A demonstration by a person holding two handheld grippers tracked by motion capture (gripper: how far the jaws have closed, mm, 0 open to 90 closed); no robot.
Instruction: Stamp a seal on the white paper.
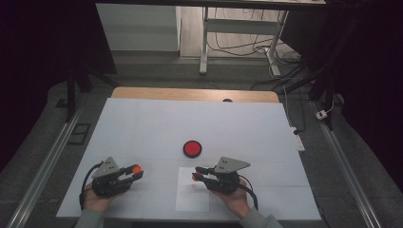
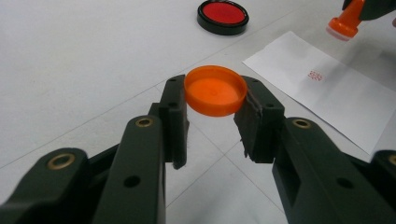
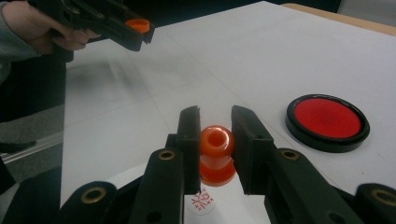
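My left gripper (image 1: 135, 171) is shut on a round orange cap (image 2: 215, 91), held by its rim with the hollow side up, just above the table at the near left. My right gripper (image 1: 197, 175) is shut on a small orange stamp (image 3: 216, 154), gripped at its knob and hanging a little above a white sheet of paper (image 1: 192, 197). A red stamped mark (image 3: 201, 201) lies on the paper right under the stamp. The round black ink pad (image 1: 192, 148) with its red centre sits open just beyond the paper.
The white table cover (image 1: 142, 123) reaches to a wooden edge (image 1: 195, 94) at the back. Metal rails (image 1: 43, 166) run along both sides of the table. Desk legs and cables (image 1: 237, 47) are on the floor beyond.
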